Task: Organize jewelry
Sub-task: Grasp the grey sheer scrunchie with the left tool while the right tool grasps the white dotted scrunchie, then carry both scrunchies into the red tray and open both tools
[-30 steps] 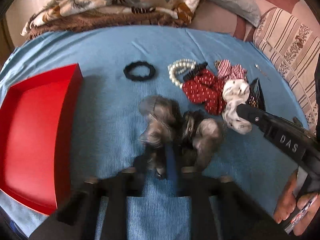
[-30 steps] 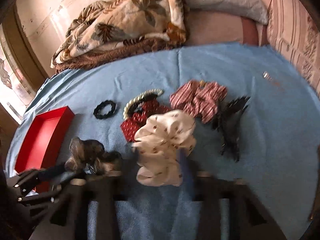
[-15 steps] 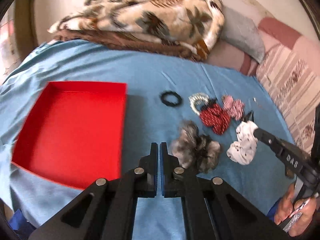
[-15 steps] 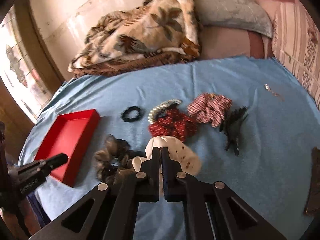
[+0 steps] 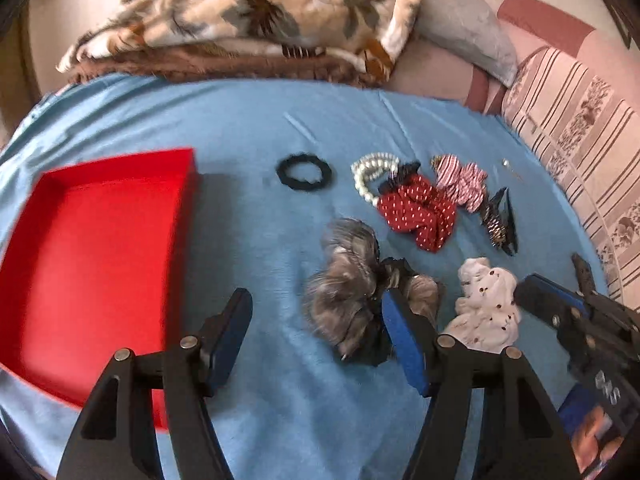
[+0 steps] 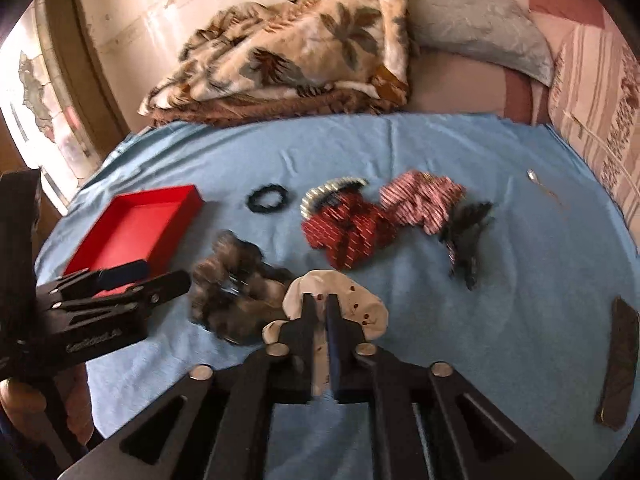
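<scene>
Hair accessories lie on a blue cloth point(image 5: 248, 128). A grey-brown scrunchie point(image 5: 352, 288) lies just ahead of my open, empty left gripper point(image 5: 316, 320), by its right finger. My right gripper point(image 6: 320, 304) is shut on a white spotted scrunchie point(image 6: 360, 308), also seen in the left wrist view point(image 5: 486, 304). Farther back lie a red dotted scrunchie point(image 5: 418, 210), a striped scrunchie point(image 5: 460, 178), a pearl bracelet point(image 5: 370, 172), a black hair tie point(image 5: 304, 172) and a black claw clip point(image 5: 500, 220). A red tray point(image 5: 92, 248) sits at the left, empty.
A folded patterned blanket point(image 5: 256, 20) and a grey pillow point(image 5: 460, 36) lie at the back. A striped cushion point(image 5: 580, 128) is at the right. A small pin point(image 6: 536, 180) and a dark flat object point(image 6: 620, 364) lie on the cloth's right side.
My left gripper has let go of the grey-brown scrunchie, pulled back and opened wide. My right gripper has closed on the white spotted scrunchie.
</scene>
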A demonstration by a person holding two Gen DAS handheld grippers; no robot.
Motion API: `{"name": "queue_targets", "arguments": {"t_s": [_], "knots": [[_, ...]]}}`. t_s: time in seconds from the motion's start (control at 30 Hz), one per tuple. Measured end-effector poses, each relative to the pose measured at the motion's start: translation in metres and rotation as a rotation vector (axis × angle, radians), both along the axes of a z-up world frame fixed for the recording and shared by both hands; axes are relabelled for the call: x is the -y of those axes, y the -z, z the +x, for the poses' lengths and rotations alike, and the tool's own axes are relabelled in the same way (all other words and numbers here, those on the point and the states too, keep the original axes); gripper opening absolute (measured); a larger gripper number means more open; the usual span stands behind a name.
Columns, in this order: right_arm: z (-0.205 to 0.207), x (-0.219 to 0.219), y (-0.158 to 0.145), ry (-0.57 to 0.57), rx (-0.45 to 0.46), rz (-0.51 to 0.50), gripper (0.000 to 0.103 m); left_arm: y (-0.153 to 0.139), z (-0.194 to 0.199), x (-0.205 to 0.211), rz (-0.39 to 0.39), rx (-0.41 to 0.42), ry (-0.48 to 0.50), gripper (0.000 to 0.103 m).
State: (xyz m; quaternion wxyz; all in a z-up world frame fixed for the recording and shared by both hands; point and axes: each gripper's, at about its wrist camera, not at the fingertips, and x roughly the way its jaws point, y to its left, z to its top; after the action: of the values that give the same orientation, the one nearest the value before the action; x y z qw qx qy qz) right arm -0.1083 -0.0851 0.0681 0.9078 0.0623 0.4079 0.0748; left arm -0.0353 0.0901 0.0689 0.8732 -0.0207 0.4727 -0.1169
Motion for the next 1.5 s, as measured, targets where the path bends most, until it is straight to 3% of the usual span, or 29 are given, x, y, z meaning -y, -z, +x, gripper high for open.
{"name": "queue_targets", "arguments": {"t_s": [0.03, 0.07, 0.1, 0.17, 0.2, 0.23, 0.27, 0.33, 0.37, 0.5, 0.63, 0.77, 0.87, 0.93, 1.0, 1.03, 1.07, 1.13, 1.23, 1.27, 1.5], "knots": [[0.002, 0.002, 0.004, 0.004, -0.009, 0.004, 0.039, 0.005, 0.003, 0.002, -0.005, -0.013, 0.001, 0.066], [0.004, 0.003, 0.008, 0.015, -0.016, 0.001, 0.063, 0.011, 0.007, 0.005, -0.010, -0.030, 0.001, 0.066], [0.005, 0.004, 0.012, 0.026, -0.016, 0.002, 0.073, 0.017, 0.010, 0.007, -0.014, -0.048, 0.004, 0.066], [0.008, 0.003, 0.019, 0.020, -0.024, 0.015, 0.073, 0.025, 0.013, 0.009, -0.028, -0.081, 0.016, 0.041], [0.010, 0.000, 0.023, 0.009, -0.034, 0.017, 0.073, 0.029, 0.015, 0.010, -0.034, -0.113, 0.022, 0.010], [0.012, -0.003, 0.027, -0.003, -0.039, 0.016, 0.073, 0.030, 0.015, 0.010, -0.039, -0.127, 0.021, 0.009], [0.015, -0.006, 0.031, -0.018, -0.043, 0.019, 0.070, 0.027, 0.013, 0.008, -0.048, -0.121, 0.016, 0.009], [0.020, -0.009, 0.038, -0.042, -0.063, 0.043, 0.032, 0.013, 0.007, 0.003, -0.071, -0.111, 0.020, 0.009], [0.023, -0.010, 0.041, -0.059, -0.086, 0.066, 0.001, 0.001, 0.001, -0.001, -0.086, -0.095, 0.028, 0.009], [0.012, -0.010, 0.024, -0.068, -0.024, 0.071, 0.001, -0.056, -0.032, -0.030, -0.088, 0.008, 0.067, 0.009], [-0.001, -0.013, -0.006, -0.091, 0.047, 0.073, 0.001, -0.106, -0.058, -0.076, -0.042, 0.124, 0.036, 0.009], [-0.005, -0.021, -0.031, -0.117, 0.097, 0.066, 0.001, -0.132, -0.065, -0.121, 0.003, 0.205, -0.049, 0.009], [-0.004, -0.026, -0.036, -0.106, 0.105, 0.046, 0.002, -0.134, -0.067, -0.151, 0.019, 0.227, -0.109, 0.009], [0.003, -0.025, -0.024, -0.060, 0.083, 0.018, 0.013, -0.126, -0.068, -0.166, -0.008, 0.212, -0.137, 0.009], [0.015, -0.020, -0.002, -0.006, 0.019, -0.003, 0.093, -0.116, -0.068, -0.173, -0.044, 0.188, -0.152, 0.009], [0.019, -0.020, 0.007, 0.018, 0.009, -0.021, 0.098, -0.112, -0.069, -0.175, -0.054, 0.183, -0.156, 0.009], [0.024, -0.020, 0.016, 0.029, -0.004, -0.045, 0.097, -0.106, -0.070, -0.176, -0.060, 0.179, -0.158, 0.009], [0.033, -0.025, 0.037, 0.011, -0.065, -0.058, 0.084, -0.095, -0.070, -0.175, -0.066, 0.167, -0.159, 0.009], [0.045, -0.030, 0.056, -0.003, -0.154, -0.016, 0.032, -0.083, -0.065, -0.174, -0.078, 0.143, -0.163, 0.009], [0.046, -0.030, 0.057, -0.004, -0.168, -0.002, 0.010, -0.081, -0.065, -0.176, -0.080, 0.141, -0.168, 0.009], [0.034, -0.054, -0.005, -0.061, -0.039, 0.008, 0.010, -0.077, -0.051, -0.204, -0.109, 0.149, -0.231, 0.009]]}}
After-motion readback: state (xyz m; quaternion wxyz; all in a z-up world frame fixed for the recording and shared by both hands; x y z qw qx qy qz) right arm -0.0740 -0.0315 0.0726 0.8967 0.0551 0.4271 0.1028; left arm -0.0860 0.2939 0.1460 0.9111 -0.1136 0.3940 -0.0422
